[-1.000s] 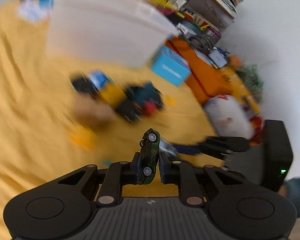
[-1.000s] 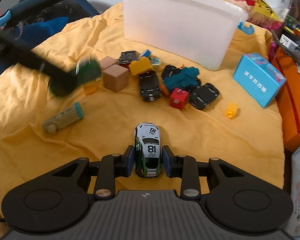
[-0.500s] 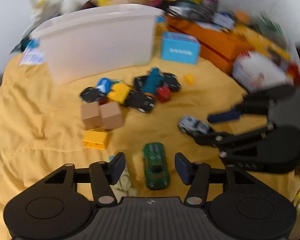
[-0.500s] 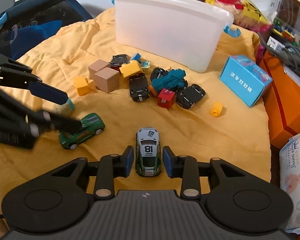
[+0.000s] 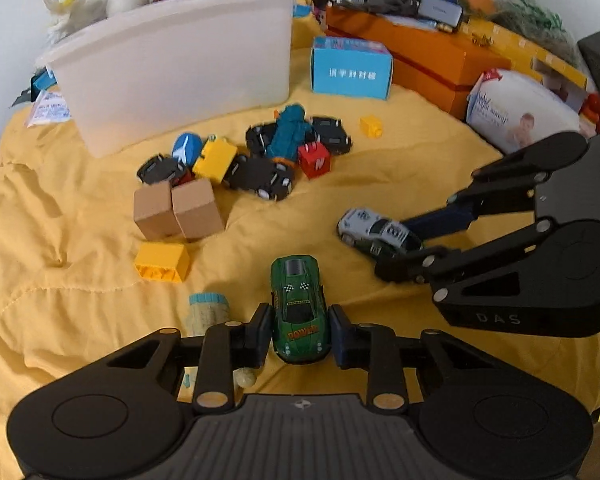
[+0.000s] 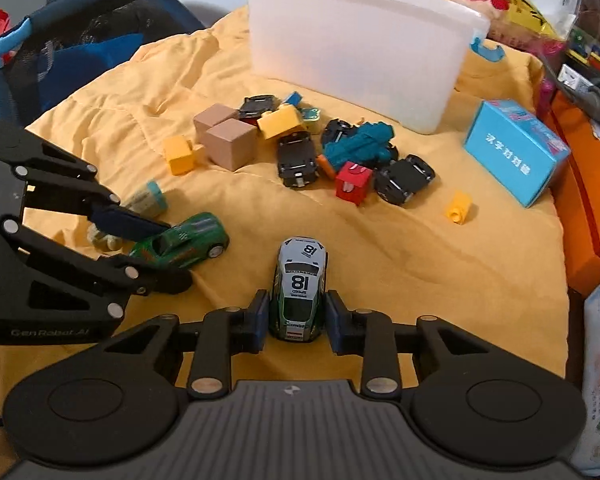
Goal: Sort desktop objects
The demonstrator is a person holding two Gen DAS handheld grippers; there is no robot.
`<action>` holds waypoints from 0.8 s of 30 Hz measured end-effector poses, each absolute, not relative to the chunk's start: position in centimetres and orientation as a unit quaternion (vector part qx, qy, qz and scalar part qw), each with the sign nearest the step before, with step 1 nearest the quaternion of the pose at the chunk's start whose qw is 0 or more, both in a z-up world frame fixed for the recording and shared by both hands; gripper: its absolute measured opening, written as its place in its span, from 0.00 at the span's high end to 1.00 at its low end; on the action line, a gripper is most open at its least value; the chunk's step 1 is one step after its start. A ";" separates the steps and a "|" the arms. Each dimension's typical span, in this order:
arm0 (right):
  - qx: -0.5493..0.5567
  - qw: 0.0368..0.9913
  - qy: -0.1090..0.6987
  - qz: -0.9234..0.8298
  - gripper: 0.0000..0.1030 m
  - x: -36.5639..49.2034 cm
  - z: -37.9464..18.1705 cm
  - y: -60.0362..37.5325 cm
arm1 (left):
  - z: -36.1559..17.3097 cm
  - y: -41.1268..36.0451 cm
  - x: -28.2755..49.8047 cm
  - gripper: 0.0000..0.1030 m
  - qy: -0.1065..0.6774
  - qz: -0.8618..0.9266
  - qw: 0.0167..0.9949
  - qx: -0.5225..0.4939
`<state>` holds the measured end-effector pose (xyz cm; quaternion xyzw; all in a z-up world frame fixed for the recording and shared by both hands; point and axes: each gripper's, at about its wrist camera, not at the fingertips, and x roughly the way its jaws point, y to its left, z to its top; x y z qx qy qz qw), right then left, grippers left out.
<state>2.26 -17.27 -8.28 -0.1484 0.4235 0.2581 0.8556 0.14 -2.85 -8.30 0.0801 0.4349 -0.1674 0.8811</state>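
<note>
The left gripper [image 5: 299, 330] sits low over the yellow quilt [image 5: 60, 208] with its fingers [image 5: 260, 330] drawn in to a narrow gap around the rear half of the green toy car [image 5: 299, 308]. They have just been closing, and the pads lie against the car's flanks, with the car's wheels on the quilt and its nose pointing away toward the pile. Just left of those fingers lies a pale cylinder with a teal end [image 5: 208, 312], partly hidden under the left finger's linkage. Further right the right gripper [image 6: 295, 322] does much the same — its fingers [image 6: 259, 320] have also just been closing, now narrow on either side of the white and green racing car [image 6: 299, 288], which stands on the quilt with its tail toward the camera. The pads look to be against its sides, though a sliver of shadow on the right leaves the contact hard to confirm. The two cars lie near each other, apart, each between its own pair of fingers. Beyond them the rest of the toys lie heaped together: two tan wooden cubes [image 6: 224, 136], yellow blocks [image 6: 178, 154], black car chassis [image 6: 298, 158], a teal toy [image 6: 360, 144] and a red cube [image 6: 353, 182]. A small yellow block [image 6: 459, 207] lies alone to the right, near a blue carton [image 6: 516, 152]. Behind the heap stands the translucent white bin [image 6: 356, 46].
</note>
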 end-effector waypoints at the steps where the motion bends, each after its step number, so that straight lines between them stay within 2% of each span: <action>1: -0.138 0.854 0.428 0.261 0.69 2.5 -8.2 -17.4 | -7.9 -2.8 0.2 0.68 0.432 -0.168 0.883 0.076; 5: -0.117 0.861 0.421 0.261 0.69 3.4 -6.3 -18.1 | -3.9 -2.0 1.0 0.68 0.382 -0.163 0.907 0.070; 14: -0.157 0.928 0.255 0.223 0.69 10.3 2.5 -16.8 | 3.7 0.5 10.3 0.68 0.258 -0.090 0.957 0.101; 19: -0.162 0.938 0.230 0.201 0.68 15.3 4.8 -14.7 | 4.1 1.1 15.3 0.68 0.225 -0.056 0.967 0.104; 23: -0.163 0.938 0.241 0.188 0.68 18.5 4.7 -13.2 | 3.4 1.2 18.3 0.67 0.241 -0.040 0.965 0.099; 24: -0.168 0.937 0.245 0.184 0.65 18.9 4.4 -12.9 | 3.4 1.2 18.5 0.64 0.243 -0.039 0.965 0.094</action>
